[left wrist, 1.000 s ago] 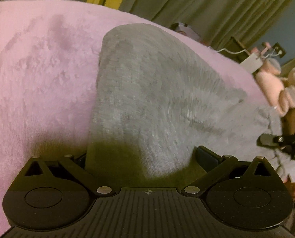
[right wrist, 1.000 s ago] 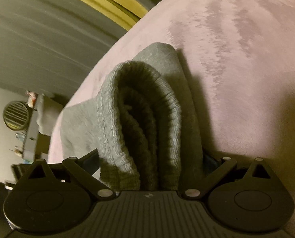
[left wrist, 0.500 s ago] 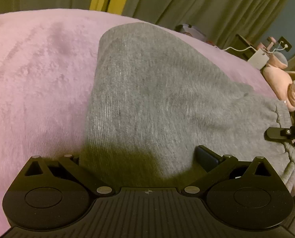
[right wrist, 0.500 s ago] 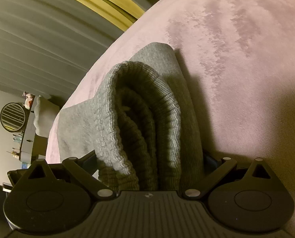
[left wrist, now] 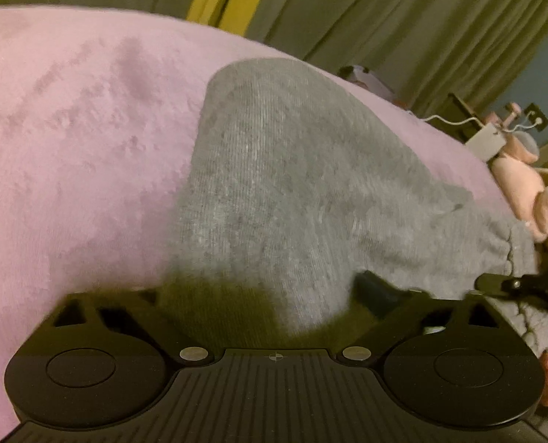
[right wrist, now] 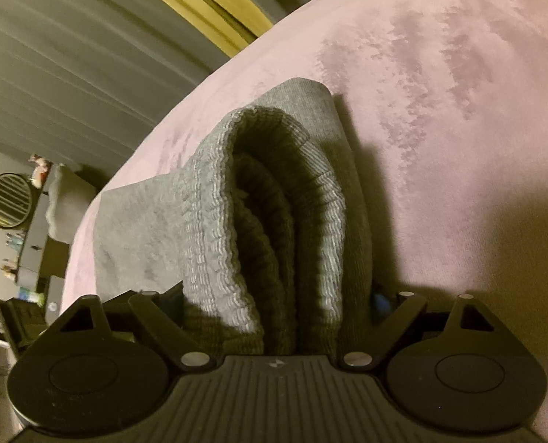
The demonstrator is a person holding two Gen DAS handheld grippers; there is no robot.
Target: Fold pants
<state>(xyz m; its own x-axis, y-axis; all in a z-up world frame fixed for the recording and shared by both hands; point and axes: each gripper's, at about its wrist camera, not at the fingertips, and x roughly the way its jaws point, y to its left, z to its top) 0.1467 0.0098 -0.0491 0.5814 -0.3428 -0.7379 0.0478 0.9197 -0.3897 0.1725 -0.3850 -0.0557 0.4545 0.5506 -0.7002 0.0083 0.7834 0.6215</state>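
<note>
I have both grippers on the grey pants (left wrist: 274, 184), which lie partly on the pink bed cover (left wrist: 71, 147). The left gripper (left wrist: 259, 295) has its jaws clamped on a broad fold of the leg cloth. The right gripper (right wrist: 279, 313) has its jaws clamped on the bunched ribbed waistband (right wrist: 266, 203).

Step in hand, in my judgement: carrying one end of the garment across for a fold, with the cloth lifted at both grips. The next move calls for keeping both grips level, laying the held edge squarely on the layer beneath, and only then releasing.

The left wrist view alone shows the long flat run of the leg, the right gripper's tip at the frame edge, and plush toys (left wrist: 524, 181) beside the bed. The right wrist view alone shows the waistband's doubled layers and a shelf (right wrist: 26, 258) beyond the bed.
</note>
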